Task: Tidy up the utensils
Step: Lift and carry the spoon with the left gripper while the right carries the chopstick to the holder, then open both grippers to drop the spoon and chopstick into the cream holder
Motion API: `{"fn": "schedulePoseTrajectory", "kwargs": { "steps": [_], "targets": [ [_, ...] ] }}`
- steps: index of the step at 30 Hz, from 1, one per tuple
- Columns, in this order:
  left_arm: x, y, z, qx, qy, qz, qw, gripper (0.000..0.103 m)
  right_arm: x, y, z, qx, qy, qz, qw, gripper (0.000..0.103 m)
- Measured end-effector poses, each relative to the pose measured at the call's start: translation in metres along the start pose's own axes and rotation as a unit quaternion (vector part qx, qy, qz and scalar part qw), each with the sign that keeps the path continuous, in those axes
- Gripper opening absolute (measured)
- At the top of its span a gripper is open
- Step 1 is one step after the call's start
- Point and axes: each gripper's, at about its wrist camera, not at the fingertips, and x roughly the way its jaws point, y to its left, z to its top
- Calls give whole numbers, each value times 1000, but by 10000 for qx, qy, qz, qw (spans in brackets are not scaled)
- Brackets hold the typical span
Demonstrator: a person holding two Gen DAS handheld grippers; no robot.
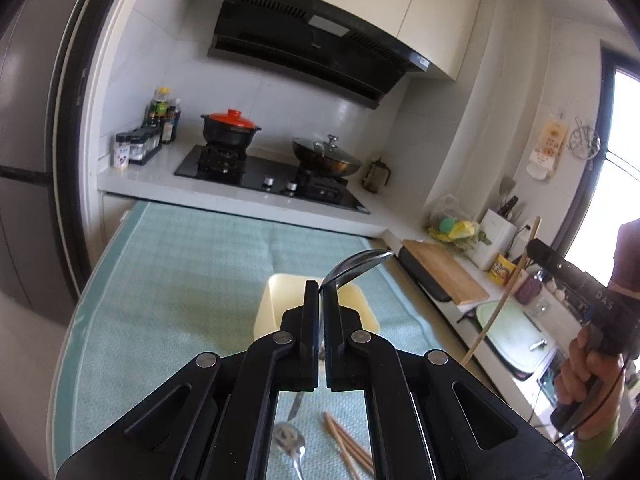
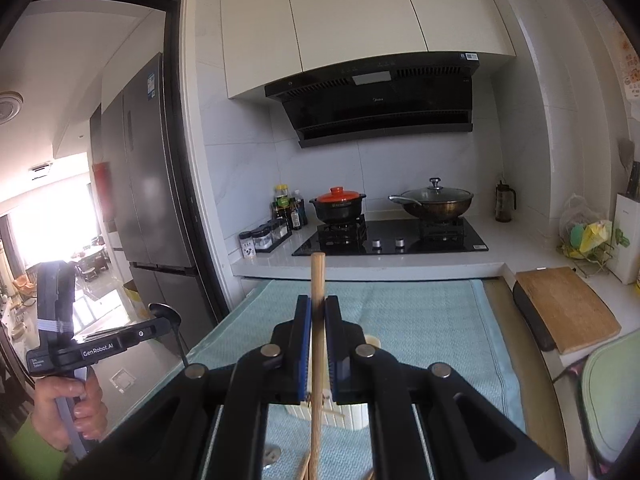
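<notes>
The left tongs (image 1: 321,292) are gripping a metal spoon (image 1: 356,266) by its handle, bowl raised above the cream container (image 1: 272,304). The right tongs (image 2: 318,312) are clamping an upright wooden chopstick (image 2: 318,280). Below them, another spoon (image 1: 290,438) and chopsticks (image 1: 348,446) are lying near the tabletop's (image 1: 180,248) near edge.

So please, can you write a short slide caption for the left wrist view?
Left claw shut on a metal spoon above the cream container on the teal mat.

Both wrist cameras look forward along their jaws, sharing the stove (image 1: 272,172) and mat (image 2: 420,320).
</notes>
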Motion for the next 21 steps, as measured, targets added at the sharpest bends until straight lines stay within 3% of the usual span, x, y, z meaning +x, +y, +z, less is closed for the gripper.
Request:
{"fn": "schedulePoseTrajectory", "kwargs": {
  "steps": [5,9,21],
  "targets": [
    [33,-1,40,-19,-210,-35,9998,0,41,8,37,-144,-335,-83,9993,7],
    [75,2,53,-110,-145,-70,9998,0,86,5,42,-158,-354,-123,9992,7],
    [212,43,4,-729,1024,130,9920,0,213,-51,-33,192,1268,-190,9916,7]
  ]
}}
